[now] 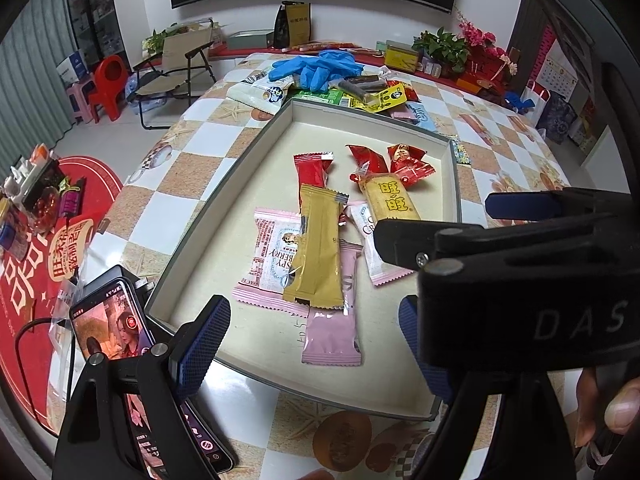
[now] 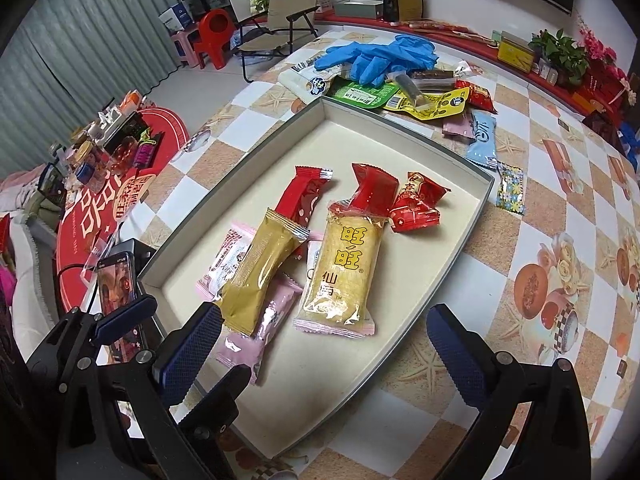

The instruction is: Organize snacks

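Note:
A shallow grey-rimmed tray [image 1: 224,208] [image 2: 240,168] lies on the checkered table. Inside it are a gold bar packet [image 1: 320,248] [image 2: 260,276], a yellow rice-cracker pack [image 1: 392,196] [image 2: 344,272], a long red packet [image 1: 312,172] [image 2: 300,200], red candies [image 1: 408,164] [image 2: 416,204] and pink packs [image 1: 332,336] [image 2: 240,344]. My left gripper [image 1: 310,344] hovers open over the tray's near edge, with nothing between its pads. To its right, the right gripper [image 2: 324,356] is also open and empty above the tray's near end. More snacks [image 2: 432,100] lie piled beyond the far rim.
Blue gloves [image 1: 316,66] [image 2: 376,60] rest on the far snack pile. A light-blue pack [image 2: 482,140] and a floral candy [image 2: 510,188] lie right of the tray. A lit phone [image 1: 108,320] [image 2: 116,280] stands at the table's left edge. A red side table [image 2: 120,200] holds jars.

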Tool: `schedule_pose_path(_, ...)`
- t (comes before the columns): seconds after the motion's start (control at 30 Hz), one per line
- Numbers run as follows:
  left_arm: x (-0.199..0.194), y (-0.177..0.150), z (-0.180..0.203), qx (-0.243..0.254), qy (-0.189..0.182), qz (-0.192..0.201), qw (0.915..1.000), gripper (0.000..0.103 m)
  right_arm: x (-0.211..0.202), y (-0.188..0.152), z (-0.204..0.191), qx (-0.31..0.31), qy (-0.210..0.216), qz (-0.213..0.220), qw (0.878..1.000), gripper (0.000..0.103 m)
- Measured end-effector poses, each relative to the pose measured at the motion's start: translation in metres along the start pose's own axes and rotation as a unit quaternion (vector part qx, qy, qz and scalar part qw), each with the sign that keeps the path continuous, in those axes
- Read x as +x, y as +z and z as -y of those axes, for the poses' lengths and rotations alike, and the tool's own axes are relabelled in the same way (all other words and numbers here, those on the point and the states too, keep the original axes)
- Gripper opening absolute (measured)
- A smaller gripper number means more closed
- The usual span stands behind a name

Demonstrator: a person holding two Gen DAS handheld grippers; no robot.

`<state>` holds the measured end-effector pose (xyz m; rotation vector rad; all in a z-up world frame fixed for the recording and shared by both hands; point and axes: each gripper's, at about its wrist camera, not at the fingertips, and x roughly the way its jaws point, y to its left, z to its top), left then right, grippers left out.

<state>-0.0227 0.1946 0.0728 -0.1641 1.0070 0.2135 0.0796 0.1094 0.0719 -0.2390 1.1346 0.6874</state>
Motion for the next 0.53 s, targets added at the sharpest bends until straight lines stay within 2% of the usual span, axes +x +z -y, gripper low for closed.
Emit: schedule_pose_path(0.53, -0.006, -0.004, 0.005, -0.003, 0.000, -0.001, 1.0000, 0.089, -0.011, -0.004, 0.006, 0.006, 0.003, 0.009, 1.000, 0.103)
